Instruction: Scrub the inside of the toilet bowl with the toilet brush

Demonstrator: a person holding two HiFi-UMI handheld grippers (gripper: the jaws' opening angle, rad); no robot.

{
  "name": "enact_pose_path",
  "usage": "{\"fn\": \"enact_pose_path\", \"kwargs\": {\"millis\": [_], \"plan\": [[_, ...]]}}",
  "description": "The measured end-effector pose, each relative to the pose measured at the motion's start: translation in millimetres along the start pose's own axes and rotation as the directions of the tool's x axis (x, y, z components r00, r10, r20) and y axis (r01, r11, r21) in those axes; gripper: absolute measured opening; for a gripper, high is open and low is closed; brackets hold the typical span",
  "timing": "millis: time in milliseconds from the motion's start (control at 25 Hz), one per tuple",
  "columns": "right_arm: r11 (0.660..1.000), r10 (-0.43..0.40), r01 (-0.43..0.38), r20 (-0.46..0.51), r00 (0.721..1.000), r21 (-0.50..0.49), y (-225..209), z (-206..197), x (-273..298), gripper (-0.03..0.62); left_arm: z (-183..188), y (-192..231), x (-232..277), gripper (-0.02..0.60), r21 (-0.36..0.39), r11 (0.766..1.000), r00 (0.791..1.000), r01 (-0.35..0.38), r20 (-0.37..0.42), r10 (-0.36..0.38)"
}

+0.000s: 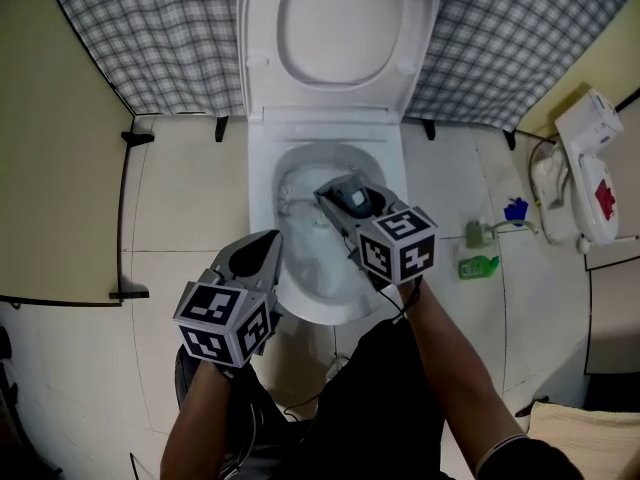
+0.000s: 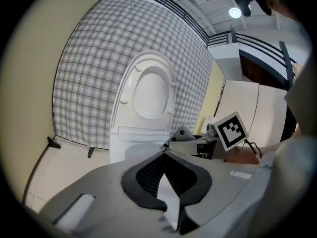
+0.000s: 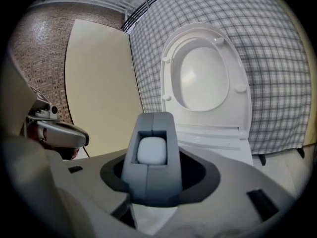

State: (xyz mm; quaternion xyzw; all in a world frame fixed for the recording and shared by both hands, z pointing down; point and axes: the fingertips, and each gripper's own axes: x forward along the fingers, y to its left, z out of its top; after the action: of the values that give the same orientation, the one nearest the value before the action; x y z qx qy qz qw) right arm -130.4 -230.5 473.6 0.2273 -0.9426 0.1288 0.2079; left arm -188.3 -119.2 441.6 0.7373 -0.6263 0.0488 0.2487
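Observation:
The white toilet bowl (image 1: 262,183) stands with its seat and lid (image 1: 338,28) raised. My right gripper (image 1: 352,208) reaches over the bowl from the right, shut on the grey toilet brush handle (image 1: 345,196). The brush's head (image 1: 293,200) lies low at the bowl's left inner wall. In the right gripper view the handle's grey end with a white inset (image 3: 151,150) fills the gap of the right gripper (image 3: 151,175). My left gripper (image 1: 262,251) hovers by the bowl's near-left rim, jaws together and holding nothing. The left gripper (image 2: 166,182) looks toward the raised lid (image 2: 148,90).
A green bottle (image 1: 478,266) and a small blue item (image 1: 515,209) lie on the tiled floor right of the toilet, with a white appliance (image 1: 585,168) beyond them. A checked cloth (image 1: 140,38) covers the back wall. A beige panel (image 1: 50,168) closes off the left.

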Motion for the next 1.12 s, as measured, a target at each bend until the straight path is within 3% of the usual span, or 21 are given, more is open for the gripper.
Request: {"fn": "enact_pose_path", "kwargs": {"millis": [320, 560, 840, 1120], "plan": [[0.992, 0.107, -0.112, -0.079, 0.991, -0.053, 43.7, -30.0, -44.9, 0.225, 8.6, -9.0, -7.6, 0.009, 0.012, 1.000, 1.000, -0.007, 0.022, 0.007], [0.988, 0.149, -0.153, -0.118, 0.982, -0.028, 66.4, -49.8, -88.2, 0.225, 19.1, -27.5, -7.4, 0.009, 0.034, 0.999, 0.999, 0.018, 0.037, -0.019], [0.988, 0.143, -0.149, -0.131, 0.981, -0.038, 73.0, -59.5, -113.8, 0.225, 19.8, -44.4, -5.1, 0.009, 0.048, 0.998, 0.998, 0.037, 0.040, -0.039], [0.995, 0.089, -0.086, -0.062, 0.994, 0.044, 30.1, -40.1, -91.7, 0.225, 11.4, -39.5, 8.1, 0.009, 0.034, 0.999, 0.999, 0.029, 0.018, -0.030]]}}
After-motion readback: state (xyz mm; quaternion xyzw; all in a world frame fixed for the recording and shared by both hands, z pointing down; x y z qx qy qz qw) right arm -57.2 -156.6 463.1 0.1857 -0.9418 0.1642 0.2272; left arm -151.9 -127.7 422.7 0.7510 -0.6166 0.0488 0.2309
